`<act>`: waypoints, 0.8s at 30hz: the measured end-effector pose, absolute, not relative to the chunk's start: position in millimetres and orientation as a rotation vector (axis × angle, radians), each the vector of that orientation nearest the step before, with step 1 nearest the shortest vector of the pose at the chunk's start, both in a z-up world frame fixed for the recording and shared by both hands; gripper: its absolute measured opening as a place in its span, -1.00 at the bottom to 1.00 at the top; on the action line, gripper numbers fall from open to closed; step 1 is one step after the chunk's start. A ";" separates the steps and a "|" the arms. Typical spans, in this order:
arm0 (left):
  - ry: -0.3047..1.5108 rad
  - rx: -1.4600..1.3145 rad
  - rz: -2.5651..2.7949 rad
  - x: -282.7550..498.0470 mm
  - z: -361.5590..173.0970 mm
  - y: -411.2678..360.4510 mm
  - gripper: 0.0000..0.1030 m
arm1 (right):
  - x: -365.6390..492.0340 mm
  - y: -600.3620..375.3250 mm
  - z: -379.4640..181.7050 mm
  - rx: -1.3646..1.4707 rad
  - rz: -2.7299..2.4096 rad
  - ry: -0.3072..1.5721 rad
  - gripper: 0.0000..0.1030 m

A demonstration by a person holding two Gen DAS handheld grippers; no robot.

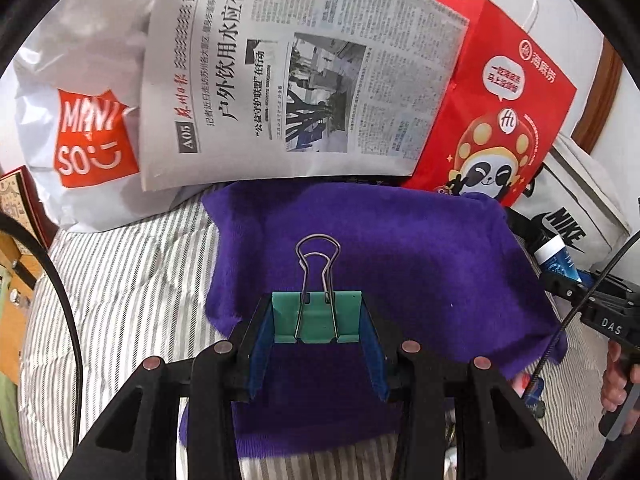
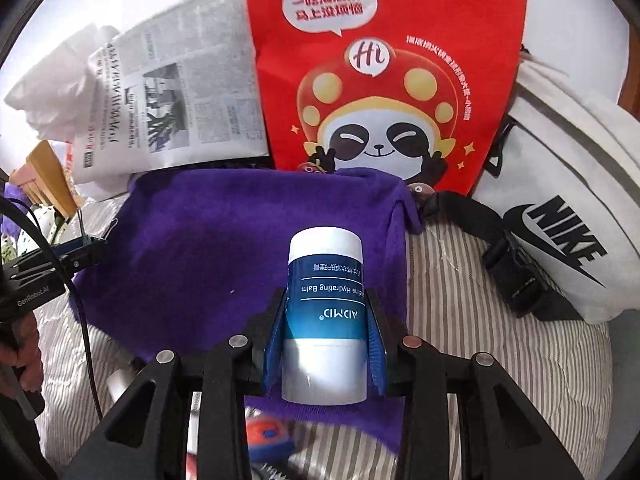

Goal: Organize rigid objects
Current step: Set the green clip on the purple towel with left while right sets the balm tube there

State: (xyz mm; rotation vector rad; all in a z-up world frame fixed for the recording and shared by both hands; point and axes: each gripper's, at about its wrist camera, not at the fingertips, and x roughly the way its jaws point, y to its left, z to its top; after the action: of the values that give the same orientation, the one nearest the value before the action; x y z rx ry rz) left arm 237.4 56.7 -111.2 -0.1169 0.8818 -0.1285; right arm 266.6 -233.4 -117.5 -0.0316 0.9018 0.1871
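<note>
Both picks look done: your left claw (image 1: 318, 322) grips the clip (image 1: 317, 316), your right claw (image 2: 325, 334) the balm (image 2: 325, 316) (cap toward 12 o'clock); placing on the towel (image 1: 420, 248) remains.

Left gripper (image 1: 318, 326) clamps a green binder clip (image 1: 317, 316) between its blue pads (image 1: 260, 340), wire handles pointing away. Below it a purple cloth (image 1: 400, 248) lies on the striped bed (image 1: 132, 280). Behind: newspaper (image 1: 300, 76), red paper bag (image 1: 500, 112), white Miniso bag (image 1: 80, 120). Right gripper (image 1: 592, 300) at right edge.
</note>
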 end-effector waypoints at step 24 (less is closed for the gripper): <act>0.976 -0.144 -0.119 294.5 -145.0 59.3 -0.24 | 370.4 -211.9 -171.8 -0.088 0.190 1.044 -0.30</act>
State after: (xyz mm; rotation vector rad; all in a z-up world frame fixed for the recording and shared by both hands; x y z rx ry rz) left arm 294.5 59.3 -145.0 -0.1441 0.9760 -0.1191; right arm 370.4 -211.9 -171.8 -0.0881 1.0438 0.1895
